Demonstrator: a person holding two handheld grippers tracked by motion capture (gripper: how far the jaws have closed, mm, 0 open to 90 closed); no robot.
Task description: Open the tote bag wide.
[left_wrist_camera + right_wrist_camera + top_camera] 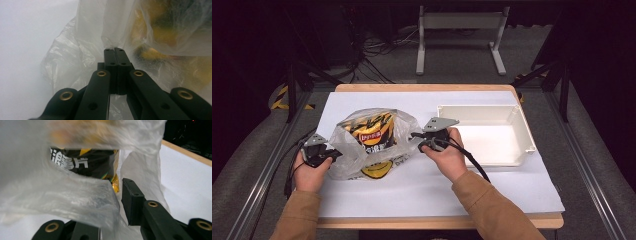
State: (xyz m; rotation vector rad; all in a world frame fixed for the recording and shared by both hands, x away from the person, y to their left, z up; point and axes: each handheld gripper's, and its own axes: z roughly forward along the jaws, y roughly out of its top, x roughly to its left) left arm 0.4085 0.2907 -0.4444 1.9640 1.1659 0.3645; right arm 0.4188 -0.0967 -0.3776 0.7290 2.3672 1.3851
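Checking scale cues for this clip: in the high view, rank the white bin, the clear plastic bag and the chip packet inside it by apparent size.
1. white bin, covering the most area.
2. clear plastic bag, somewhat smaller, though crumpled and nearer the camera, so the gap is unsure.
3. chip packet, smallest, fully inside the bag.

One camera up high, two very close.
All three look at the clear bag (377, 142) from different sides.

Clear plastic bag (362, 145), crumpled, on white tabletop, apparently open-topped, yellow-black chip packet (371, 131) inside
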